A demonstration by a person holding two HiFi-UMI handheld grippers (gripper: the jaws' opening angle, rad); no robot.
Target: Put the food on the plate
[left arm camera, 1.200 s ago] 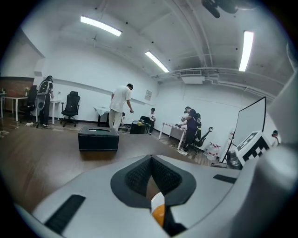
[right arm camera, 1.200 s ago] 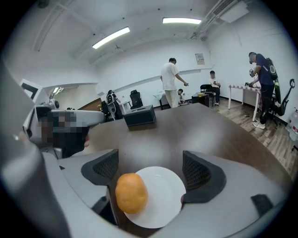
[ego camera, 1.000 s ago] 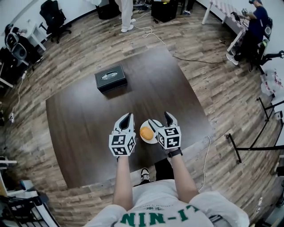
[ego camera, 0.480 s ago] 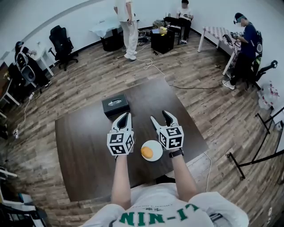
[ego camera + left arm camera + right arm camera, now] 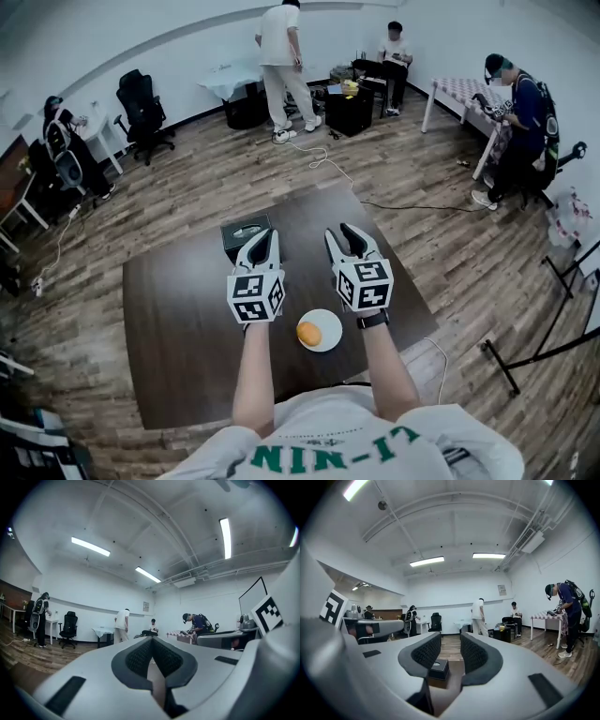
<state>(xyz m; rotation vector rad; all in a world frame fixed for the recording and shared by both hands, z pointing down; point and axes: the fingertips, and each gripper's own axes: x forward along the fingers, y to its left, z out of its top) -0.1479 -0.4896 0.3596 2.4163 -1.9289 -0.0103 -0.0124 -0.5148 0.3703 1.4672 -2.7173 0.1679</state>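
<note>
Round orange food sits on white plate nr desk's near edge, nearer me than both tips. My left hand-held gripper pressed together, empty; right hand-held gripper closing, nothing btwn jaws.

Left gripper closed, pad tips touching. Far off on wooden floor: black office chair left, standing person at white table, seated person, backpack wearer right. Strip lights glowing overhead.

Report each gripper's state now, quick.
Left gripper: closed, holding nothing.
Right gripper: open but closing, nothing between its fingers.
</note>
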